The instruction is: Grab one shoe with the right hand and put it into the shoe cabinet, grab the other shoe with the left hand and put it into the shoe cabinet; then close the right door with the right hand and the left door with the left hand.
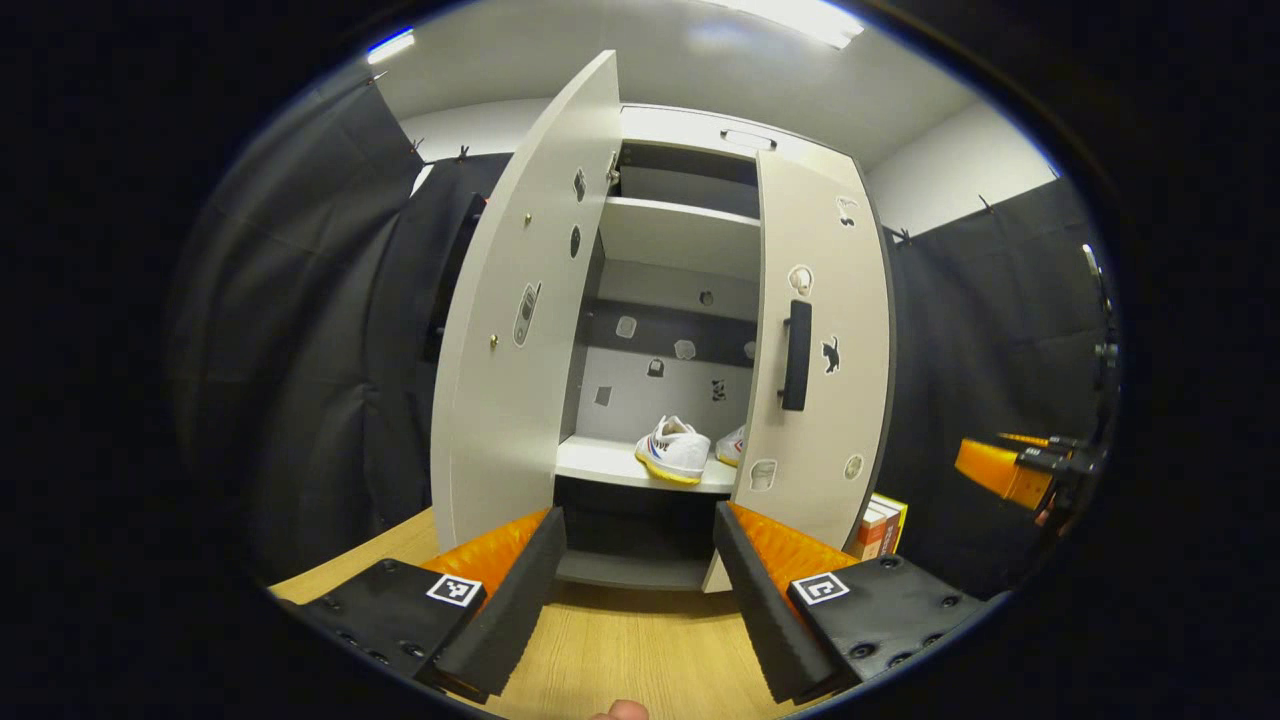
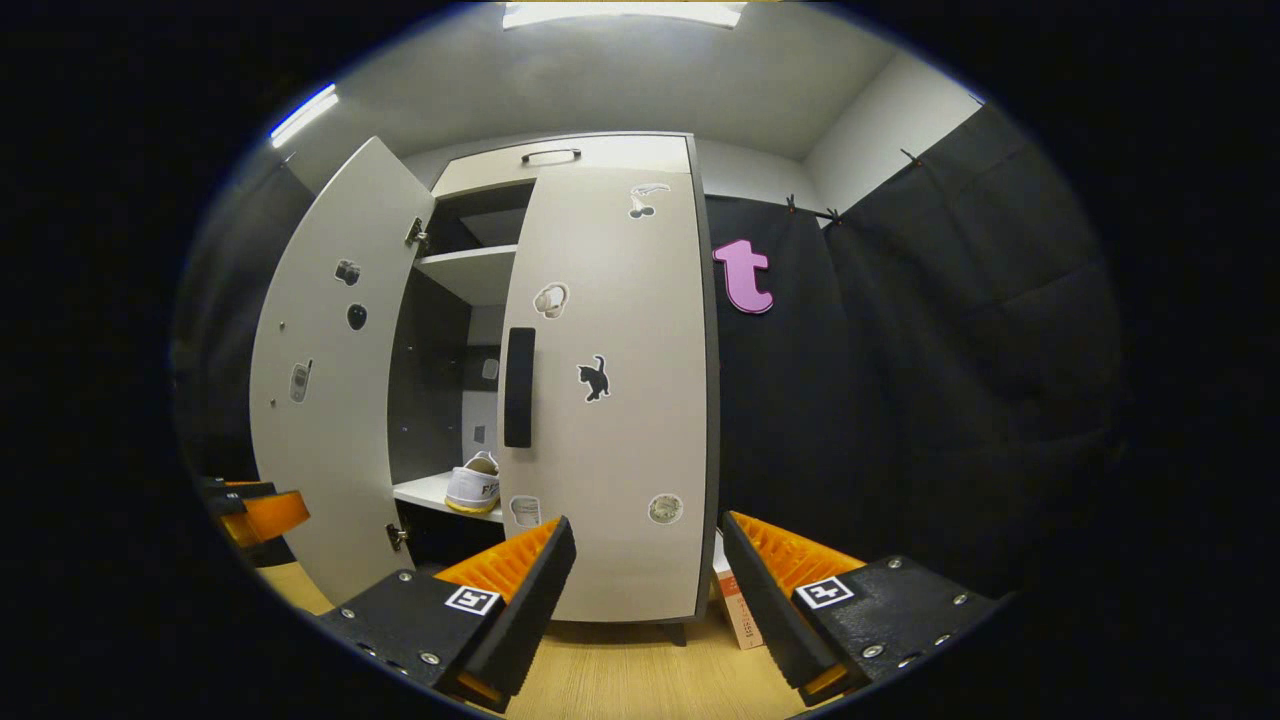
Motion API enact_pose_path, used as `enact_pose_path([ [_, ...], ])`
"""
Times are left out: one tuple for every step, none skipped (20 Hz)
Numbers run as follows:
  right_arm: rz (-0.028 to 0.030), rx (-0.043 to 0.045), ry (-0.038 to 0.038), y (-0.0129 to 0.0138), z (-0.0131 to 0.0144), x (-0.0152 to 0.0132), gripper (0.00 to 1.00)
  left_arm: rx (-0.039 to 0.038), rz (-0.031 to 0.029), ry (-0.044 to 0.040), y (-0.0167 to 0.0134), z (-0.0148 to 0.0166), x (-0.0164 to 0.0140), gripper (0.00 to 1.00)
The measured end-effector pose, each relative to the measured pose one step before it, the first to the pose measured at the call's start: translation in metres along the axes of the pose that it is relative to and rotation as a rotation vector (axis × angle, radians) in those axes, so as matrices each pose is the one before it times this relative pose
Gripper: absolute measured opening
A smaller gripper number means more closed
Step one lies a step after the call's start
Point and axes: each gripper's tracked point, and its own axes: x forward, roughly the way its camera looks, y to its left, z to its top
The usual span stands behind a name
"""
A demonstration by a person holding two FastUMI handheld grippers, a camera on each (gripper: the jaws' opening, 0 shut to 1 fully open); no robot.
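Observation:
The shoe cabinet [image 1: 690,130] stands ahead on the wooden floor. Its left door [image 1: 520,330] swings wide open, while the right door [image 1: 820,400] looks shut or nearly so. Two white shoes sit side by side on the lower shelf [image 1: 600,462]: one shoe [image 1: 675,450] is in full sight, the other shoe [image 1: 732,445] is half hidden behind the right door. My left gripper [image 1: 640,600] is open and holds nothing, low in front of the opening. My right gripper [image 2: 645,590] is also open, facing the right door [image 2: 610,400] below its dark handle [image 2: 518,387].
Some books [image 1: 880,525] lean against the cabinet's right side near the floor. Black cloth walls close in on both sides. The right gripper [image 1: 1020,470] appears off to the right in the left gripper view. A fingertip [image 1: 620,710] shows at the bottom edge.

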Motion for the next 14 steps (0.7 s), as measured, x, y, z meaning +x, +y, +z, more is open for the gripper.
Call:
enact_pose_path([
  [0.00092,-0.00013,0.00401,-0.00015,-0.00253,-0.00052,0.92,-0.02237,0.01141,-0.03368,0.00513,0.01621,-0.00205,0.96],
  [0.00763,0.00031,0.00346,0.00209,-0.00216,-0.00042,0.92,-0.01353,0.02017,-0.03433,0.00886,0.01678,-0.00461,0.99],
  [0.00714,-0.00029,0.00311,0.00168,-0.00173,-0.00099,0.92,-0.00245,0.03266,-0.03423,0.01317,0.02019,-0.00287,0.96],
  [0.00776,-0.00063,0.00358,0.00243,-0.00219,-0.00028,0.92,0.00978,0.03876,-0.02961,0.01545,0.02034,-0.00002,0.96],
  [0.00814,-0.00032,0.00531,0.00246,-0.00165,0.00020,0.92,0.02668,0.05043,-0.01505,0.02070,0.01895,0.00195,0.99],
  [0.01057,0.00191,0.00613,0.00325,-0.00124,0.00092,0.92,0.01991,0.05754,-0.00620,0.02360,0.01297,0.00373,0.96],
  [0.01139,0.00311,0.00109,0.00386,-0.00040,0.00061,0.92,0.00925,0.04059,0.00171,0.02087,0.01091,0.00455,0.96],
  [0.00917,0.00351,-0.00092,0.00330,0.00034,0.00170,0.92,-0.00136,0.02970,-0.00326,0.01515,0.00864,0.00718,0.93],
  [0.00853,0.00455,-0.00147,0.00317,0.00087,-0.00029,0.92,-0.00730,0.02269,-0.00375,0.01512,0.00634,0.00694,0.96],
  [0.00944,0.00415,-0.00313,0.00275,0.00054,0.00017,0.92,-0.00636,0.01019,-0.00848,0.01137,0.00613,0.00840,0.96],
  [0.00661,0.00277,-0.00160,0.00168,0.00041,-0.00036,0.92,0.00105,0.01178,-0.00939,0.01152,0.00472,0.01124,0.96],
  [0.00540,0.00160,0.00084,0.00142,-0.00030,0.00012,0.92,0.00566,0.02135,0.00301,0.01322,0.00032,0.01388,0.99],
  [0.00506,-0.00082,0.00338,0.00106,0.00025,-0.00089,0.92,0.00464,0.01605,0.00584,0.01049,-0.00164,0.01257,0.96],
  [0.00034,-0.00254,0.00153,-0.00013,0.00001,0.00024,0.92,-0.00258,0.01385,0.00955,0.00660,-0.00283,0.01088,0.94],
])
